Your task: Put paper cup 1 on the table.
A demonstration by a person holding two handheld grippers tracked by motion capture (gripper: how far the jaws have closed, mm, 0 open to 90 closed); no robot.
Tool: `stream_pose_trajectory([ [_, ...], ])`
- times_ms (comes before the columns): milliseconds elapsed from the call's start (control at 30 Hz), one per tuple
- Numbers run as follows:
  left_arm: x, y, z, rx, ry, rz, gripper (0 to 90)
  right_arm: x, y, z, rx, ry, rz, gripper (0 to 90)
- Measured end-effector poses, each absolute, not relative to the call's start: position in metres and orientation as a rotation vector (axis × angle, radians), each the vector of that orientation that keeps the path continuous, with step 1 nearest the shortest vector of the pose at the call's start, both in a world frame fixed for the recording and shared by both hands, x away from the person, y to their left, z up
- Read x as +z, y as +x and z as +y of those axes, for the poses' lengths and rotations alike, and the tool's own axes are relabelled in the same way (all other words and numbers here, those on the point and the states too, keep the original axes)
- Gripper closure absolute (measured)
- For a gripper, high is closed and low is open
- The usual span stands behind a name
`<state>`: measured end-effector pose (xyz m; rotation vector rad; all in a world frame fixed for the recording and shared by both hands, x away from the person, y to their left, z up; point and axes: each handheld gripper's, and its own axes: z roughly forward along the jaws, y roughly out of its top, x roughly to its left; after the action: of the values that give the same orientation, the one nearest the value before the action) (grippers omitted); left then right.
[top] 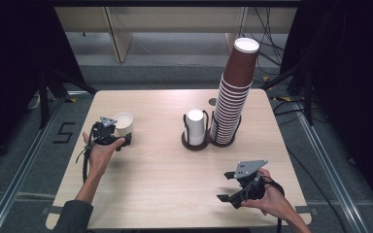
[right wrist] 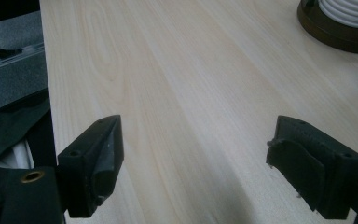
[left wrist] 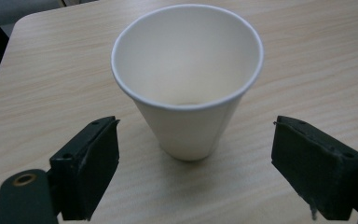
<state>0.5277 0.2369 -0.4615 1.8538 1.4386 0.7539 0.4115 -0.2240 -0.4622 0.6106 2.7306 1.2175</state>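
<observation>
White paper cup (left wrist: 186, 79) upright near the table's (top: 165, 165) left edge, mouth up, long axis vertical. Left tongs (left wrist: 196, 163) stand apart, the cup directly ahead between the jaw lines but untouched (closing would meet its lower wall). Right tongs (right wrist: 196, 172), also apart and empty, hover near the front right corner, well away.

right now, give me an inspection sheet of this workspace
surface: light wooden table, bare in front.
job's things: white paper cup upright, mouth up, standing free on the table.
clutter: short stack of white cups in a dark holder; tall leaning stack of brown cups beside it.
grippers: left gripper open, jaws either side of the cup, not touching; right gripper open, nothing between the jaws.
cables: a black one trails from the left gripper; more on the floor behind.
surroundings: dark curtains, floor rails.
</observation>
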Motion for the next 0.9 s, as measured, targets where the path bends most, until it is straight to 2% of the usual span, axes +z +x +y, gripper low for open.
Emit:
stream_pose_trajectory([
  [267,-0.445,0.482,0.226,0.723,1.803,1.386,14.7,-0.461,0.412,-0.226,1.226,0.645,2.723,17.8],
  [467,-0.438,0.432,0.201,0.685,1.782,1.264,14.7,-0.461,0.413,-0.226,1.231,0.639,2.712,17.7],
  [900,-0.454,0.391,0.179,0.633,1.745,1.169,14.5,-0.462,0.413,-0.227,1.22,0.661,2.711,17.7],
])
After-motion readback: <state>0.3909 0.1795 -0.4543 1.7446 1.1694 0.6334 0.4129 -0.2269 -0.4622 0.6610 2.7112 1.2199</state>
